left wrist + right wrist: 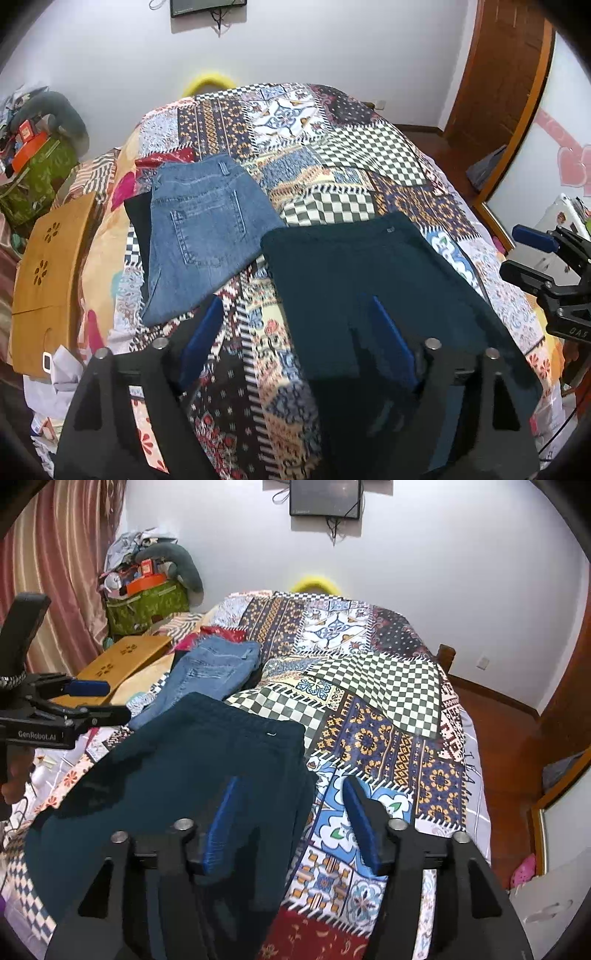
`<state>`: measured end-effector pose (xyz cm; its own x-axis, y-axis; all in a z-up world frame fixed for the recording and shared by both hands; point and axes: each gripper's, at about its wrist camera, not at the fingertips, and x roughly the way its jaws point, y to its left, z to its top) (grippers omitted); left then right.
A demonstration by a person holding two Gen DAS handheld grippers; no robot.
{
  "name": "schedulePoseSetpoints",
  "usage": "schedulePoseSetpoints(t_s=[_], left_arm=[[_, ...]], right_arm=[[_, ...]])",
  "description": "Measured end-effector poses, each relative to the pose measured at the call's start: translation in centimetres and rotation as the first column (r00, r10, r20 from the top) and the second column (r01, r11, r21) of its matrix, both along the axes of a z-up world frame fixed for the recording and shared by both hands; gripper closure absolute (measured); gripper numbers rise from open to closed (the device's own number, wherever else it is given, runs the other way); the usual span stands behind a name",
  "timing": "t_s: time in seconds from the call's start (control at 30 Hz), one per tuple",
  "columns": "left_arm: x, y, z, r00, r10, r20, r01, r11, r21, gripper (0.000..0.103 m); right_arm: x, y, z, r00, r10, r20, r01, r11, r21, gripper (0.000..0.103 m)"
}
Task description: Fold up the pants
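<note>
Left wrist view, left gripper [295, 332] spread, right gripper [291, 819] spread, dark pants [369, 280] lower legs hidden.

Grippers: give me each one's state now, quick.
Left gripper: open, holding nothing, above the dark pants.
Right gripper: open, holding nothing, over the pants' right edge.

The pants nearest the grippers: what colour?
Dark teal pants, plain; clearest in the right wrist view.
</note>
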<state>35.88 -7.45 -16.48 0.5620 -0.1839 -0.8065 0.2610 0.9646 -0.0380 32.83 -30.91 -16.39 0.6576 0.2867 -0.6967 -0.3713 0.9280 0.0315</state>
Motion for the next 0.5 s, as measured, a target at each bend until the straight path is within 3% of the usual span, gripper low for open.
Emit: schedulePoseSetpoints(t_s=[0.07,0.23,0.37,0.5], left_arm=[[-0.4,0.1,-0.5,0.999,-0.01,-0.034,0.01,1.0,-0.006,0.016],[0.1,0.4,-3.1,0.983,-0.03,-0.18,0.021,0.998,-0.051,0.016],[0.9,0.0,-5.4,0.961,-0.045,-0.272,0.027,0.997,-0.071,0.015],[2.1,-0.3,-6.5,0.938,-0.083,-0.336,0.04,0.99,-0.132,0.015]], right_arm=[[-0.6,-0.4,-0.3,1.0,-0.014,-0.018,0.014,0.999,0.031,0.031],[-1.0,-1.0,-2.5,0.991,-0.014,-0.131,0.028,0.994,0.107,0.03],[0.1,-1.5,-6.0,0.953,0.006,-0.302,0.051,0.982,0.182,0.03],[0.7,-1.5,-8.4,0.921,0.035,-0.388,0.065,0.968,0.241,0.029]])
